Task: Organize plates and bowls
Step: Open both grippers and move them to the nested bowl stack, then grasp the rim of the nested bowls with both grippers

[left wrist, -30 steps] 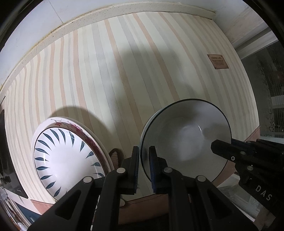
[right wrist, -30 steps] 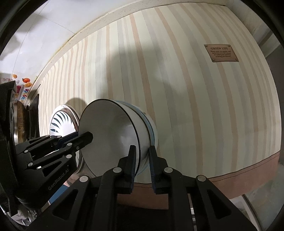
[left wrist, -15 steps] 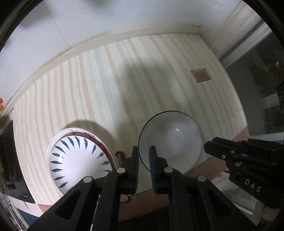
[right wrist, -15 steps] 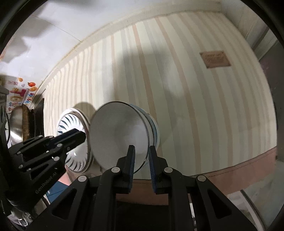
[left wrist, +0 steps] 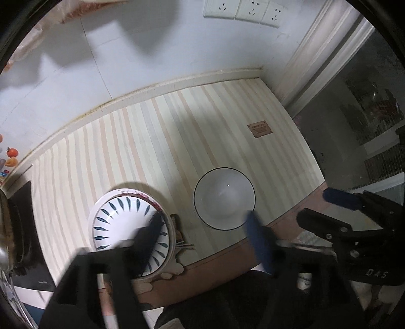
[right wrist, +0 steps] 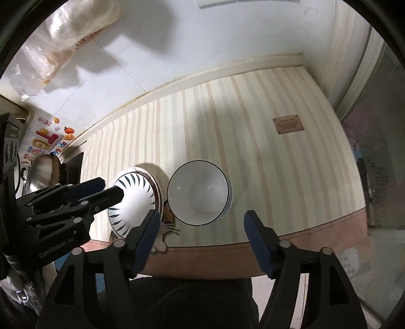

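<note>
A home kitchen, by its looks: a striped mat (right wrist: 253, 141) covers a counter against a white tiled wall (left wrist: 121, 65) with sockets (left wrist: 243, 10), a bowl (right wrist: 200, 192) and patterned plates (left wrist: 131, 227) sit on it, and a metal pot (right wrist: 40, 174) stands beside fruit stickers (right wrist: 48, 141).

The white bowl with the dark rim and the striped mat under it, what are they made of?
The white bowl looks like glazed ceramic or porcelain: smooth, glossy, with small bright light spots inside and a thin dark painted rim. It could also be hard plastic; the pictures cannot settle that. The striped mat looks like matte woven cloth or vinyl: it shows no shine, and a brown label sits on it.
</note>
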